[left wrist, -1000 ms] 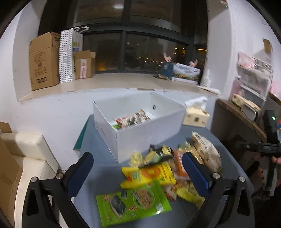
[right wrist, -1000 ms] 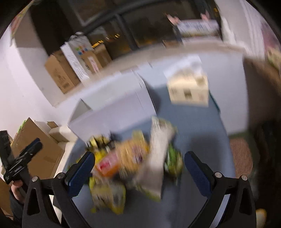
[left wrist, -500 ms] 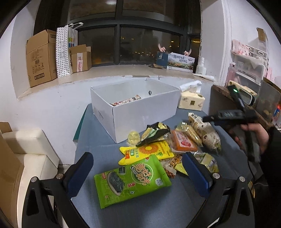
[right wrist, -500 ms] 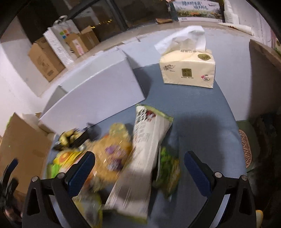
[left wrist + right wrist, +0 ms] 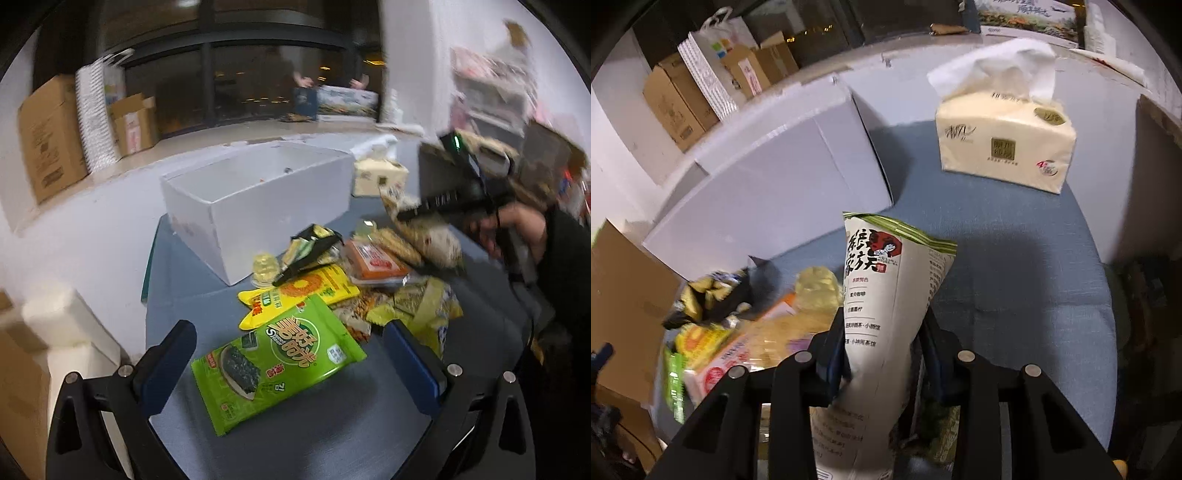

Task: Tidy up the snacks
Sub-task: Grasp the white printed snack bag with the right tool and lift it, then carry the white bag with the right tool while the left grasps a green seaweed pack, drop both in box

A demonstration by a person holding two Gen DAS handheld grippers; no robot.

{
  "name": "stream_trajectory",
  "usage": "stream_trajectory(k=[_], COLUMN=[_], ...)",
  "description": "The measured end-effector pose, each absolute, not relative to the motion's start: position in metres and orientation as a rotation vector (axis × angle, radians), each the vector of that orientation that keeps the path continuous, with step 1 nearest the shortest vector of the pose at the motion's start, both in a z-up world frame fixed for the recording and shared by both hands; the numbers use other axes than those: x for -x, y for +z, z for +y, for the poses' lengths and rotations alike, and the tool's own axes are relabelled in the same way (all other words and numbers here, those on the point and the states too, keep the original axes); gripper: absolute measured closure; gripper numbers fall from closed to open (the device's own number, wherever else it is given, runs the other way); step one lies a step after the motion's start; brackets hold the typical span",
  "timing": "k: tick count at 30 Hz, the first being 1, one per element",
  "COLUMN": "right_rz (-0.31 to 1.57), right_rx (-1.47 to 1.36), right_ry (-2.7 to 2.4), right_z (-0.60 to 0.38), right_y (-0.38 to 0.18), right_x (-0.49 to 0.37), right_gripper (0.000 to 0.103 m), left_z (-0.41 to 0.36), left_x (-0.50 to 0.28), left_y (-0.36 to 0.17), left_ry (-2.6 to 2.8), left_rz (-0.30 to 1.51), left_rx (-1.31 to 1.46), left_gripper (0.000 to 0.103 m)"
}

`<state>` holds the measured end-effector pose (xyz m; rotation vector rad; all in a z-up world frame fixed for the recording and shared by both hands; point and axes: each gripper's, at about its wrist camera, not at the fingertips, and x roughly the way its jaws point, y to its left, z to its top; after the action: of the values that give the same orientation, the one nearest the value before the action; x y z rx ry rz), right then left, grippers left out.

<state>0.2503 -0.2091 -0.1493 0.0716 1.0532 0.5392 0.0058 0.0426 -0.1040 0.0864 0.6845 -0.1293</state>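
The right tongs (image 5: 882,354) are seen closing on a tall white snack bag (image 5: 882,295), its sides pinched between the pads, just in front of the white box (image 5: 775,184). The left tongs (image 5: 288,354) are held open above a green seaweed packet (image 5: 277,362) on the tabletop (image 5: 332,435).
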Motion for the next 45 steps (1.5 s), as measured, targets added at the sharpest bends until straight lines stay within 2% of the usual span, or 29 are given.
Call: stream_trajectory(k=[10, 20, 21, 24, 25, 26, 27, 29, 33, 35, 36, 37, 38, 39, 40, 43, 45], right_rz=[0.937, 0.899, 0.902, 0.879, 0.876, 0.872, 0.861, 0.839, 0.804, 0.809, 0.809, 0.812, 0.815, 0.818, 0.823, 0.836, 0.841], right_rx=[-0.111, -0.084, -0.096, -0.101, -0.107, -0.115, -0.118, -0.111, -0.097, -0.093, -0.092, -0.086, -0.087, -0.090, -0.096, -0.104, -0.104], right_ry=[0.655, 0.690, 0.686, 0.672, 0.668, 0.666, 0.662, 0.654, 0.662, 0.670, 0.674, 0.680, 0.680, 0.682, 0.685, 0.687, 0.689], right_z=[-0.224, -0.228, -0.231, -0.238, -0.240, -0.242, -0.244, -0.246, -0.241, -0.240, -0.239, -0.238, -0.237, -0.238, -0.238, -0.238, -0.238], right_y=[-0.095, -0.080, -0.081, -0.079, -0.077, -0.075, -0.072, -0.066, -0.057, -0.057, -0.057, -0.059, -0.060, -0.061, -0.063, -0.069, -0.070], right_x=[-0.196, -0.149, -0.147, -0.142, -0.141, -0.141, -0.139, -0.136, -0.136, -0.135, -0.135, -0.135, -0.134, -0.135, -0.135, -0.134, -0.133], right_gripper=[0.063, 0.066, 0.066, 0.067, 0.067, 0.067, 0.067, 0.067, 0.067, 0.067, 0.067, 0.067, 0.067, 0.067, 0.067, 0.067, 0.067], left_z=[0.049, 0.049, 0.051, 0.055, 0.055, 0.056, 0.059, 0.064, 0.063, 0.057, 0.053, 0.051, 0.047, 0.044, 0.041, 0.041, 0.039], left_x=[-0.033, -0.074, -0.077, -0.079, -0.076, -0.075, -0.075, -0.072, -0.061, -0.054, -0.051, -0.047, -0.047, -0.048, -0.049, -0.052, -0.058], left_y=[-0.121, -0.162, -0.164, -0.166, -0.163, -0.160, -0.157, -0.149, -0.151, -0.153, -0.153, -0.155, -0.156, -0.156, -0.155, -0.149, -0.156], left_ry=[-0.387, -0.542, -0.540, -0.520, -0.503, -0.483, -0.458, -0.441, -0.465, -0.503, -0.513, -0.508, -0.501, -0.504, -0.510, -0.570, -0.563], left_rz=[0.786, 0.960, 0.972, 0.988, 0.972, 0.957, 0.953, 0.939, 0.954, 0.962, 0.963, 0.958, 0.960, 0.970, 0.968, 0.971, 0.994], left_rx=[-0.330, -0.402, -0.399, -0.368, -0.360, -0.350, -0.330, -0.264, -0.272, -0.321, -0.369, -0.418, -0.461, -0.490, -0.501, -0.497, -0.518], left_gripper=[0.000, 0.001, 0.008, 0.011, 0.020, 0.039, 0.074, 0.075, 0.075, 0.072, 0.064, 0.048, 0.038, 0.020, 0.012, 0.004, 0.004])
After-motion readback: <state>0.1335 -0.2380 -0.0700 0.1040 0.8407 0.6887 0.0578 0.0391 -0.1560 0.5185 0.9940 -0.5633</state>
